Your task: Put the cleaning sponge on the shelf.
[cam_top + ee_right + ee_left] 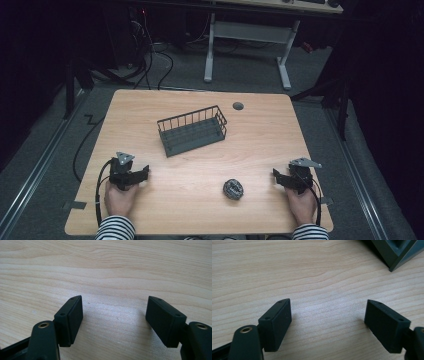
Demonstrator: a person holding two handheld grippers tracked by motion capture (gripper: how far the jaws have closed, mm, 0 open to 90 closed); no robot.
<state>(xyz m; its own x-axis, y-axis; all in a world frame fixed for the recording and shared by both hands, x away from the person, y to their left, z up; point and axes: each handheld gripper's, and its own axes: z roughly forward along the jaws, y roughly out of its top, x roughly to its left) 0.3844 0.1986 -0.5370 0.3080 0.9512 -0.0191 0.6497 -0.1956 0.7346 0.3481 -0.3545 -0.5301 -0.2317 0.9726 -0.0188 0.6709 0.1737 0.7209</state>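
Observation:
A dark wire basket [192, 130] stands empty near the middle of the wooden table [200, 165], turned at a slant. A small crumpled grey ball [233, 189] lies toward the front, right of centre. My left gripper [142, 173] rests low at the front left, held by a hand, its jaws pointing right. Its own view has the left gripper [328, 317] open over bare wood, with a corner of the basket [398, 252] at the top right. At the front right, my right gripper [276, 176] points left toward the ball. Seen along its jaws, the right gripper [115, 315] is open with nothing between them.
A round grey grommet [238, 106] sits in the table near its far edge. Beyond the table stand a white desk frame [247, 45] and loose cables [150, 55] on the floor. Striped sleeves [116, 228] come in at the bottom.

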